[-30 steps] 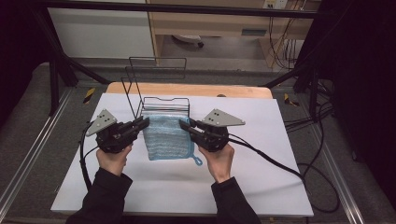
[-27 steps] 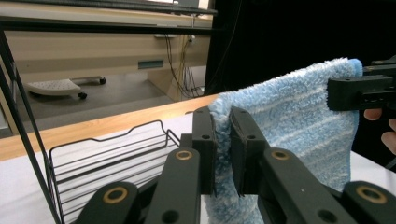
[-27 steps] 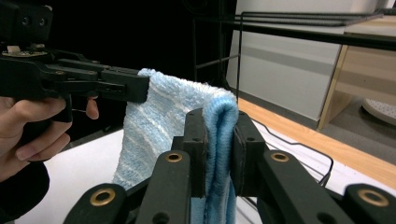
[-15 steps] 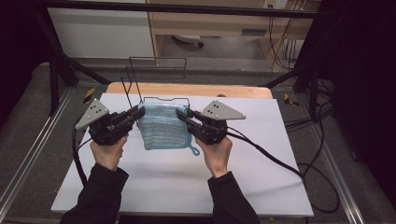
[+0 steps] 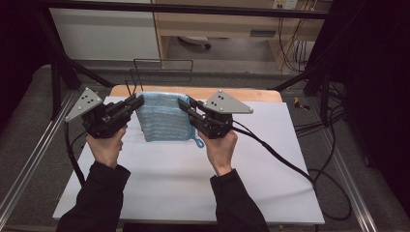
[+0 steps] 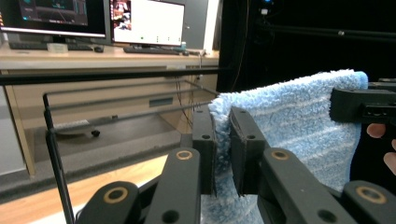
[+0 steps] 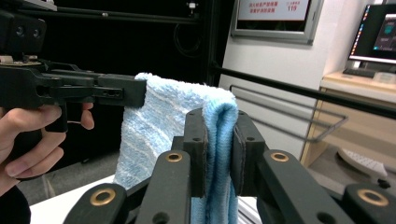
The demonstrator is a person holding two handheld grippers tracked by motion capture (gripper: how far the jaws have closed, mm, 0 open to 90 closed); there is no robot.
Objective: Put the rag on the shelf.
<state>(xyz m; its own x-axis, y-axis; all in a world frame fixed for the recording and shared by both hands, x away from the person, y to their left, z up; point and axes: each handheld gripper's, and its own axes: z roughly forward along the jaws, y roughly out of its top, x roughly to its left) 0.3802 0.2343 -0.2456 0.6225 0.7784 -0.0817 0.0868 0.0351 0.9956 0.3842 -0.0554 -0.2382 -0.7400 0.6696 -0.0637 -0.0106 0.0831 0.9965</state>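
A white sheet (image 5: 193, 179) covers the wooden table (image 5: 251, 94), wire rack (image 5: 162, 72) at its far edge.

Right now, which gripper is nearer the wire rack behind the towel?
Left. The left gripper grips the towel just in front of the wire rack; the right gripper grips its other edge, farther off.
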